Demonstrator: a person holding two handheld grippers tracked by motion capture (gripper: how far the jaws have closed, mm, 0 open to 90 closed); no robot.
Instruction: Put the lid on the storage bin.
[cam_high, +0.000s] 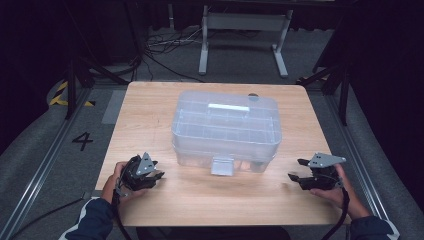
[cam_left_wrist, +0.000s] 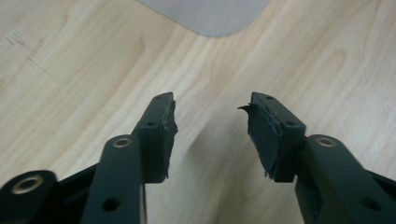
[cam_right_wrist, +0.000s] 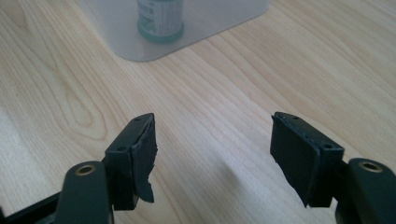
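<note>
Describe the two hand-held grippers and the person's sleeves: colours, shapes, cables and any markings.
Both the left gripper and the right gripper are black, each topped by a grey three-cornered plate and trailing a black cable. Their fingers are flat black bars with brass-ringed screw holes and frayed dark rubber pads. The sleeves are dark blue with a white stripe.

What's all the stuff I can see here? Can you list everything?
table: one, light wood, under everything
box: one, clear plastic with lid and front latch, mid-table
bottle: one, green with a pale label, inside the box near a corner
frame: one, grey metal, on the floor beyond the table
number 4: one, black, on the floor left of the table
left gripper: one, black, open, nothing between its jaws, near edge left of the box
right gripper: one, black, open, nothing between its jaws, near edge right of the box
</note>
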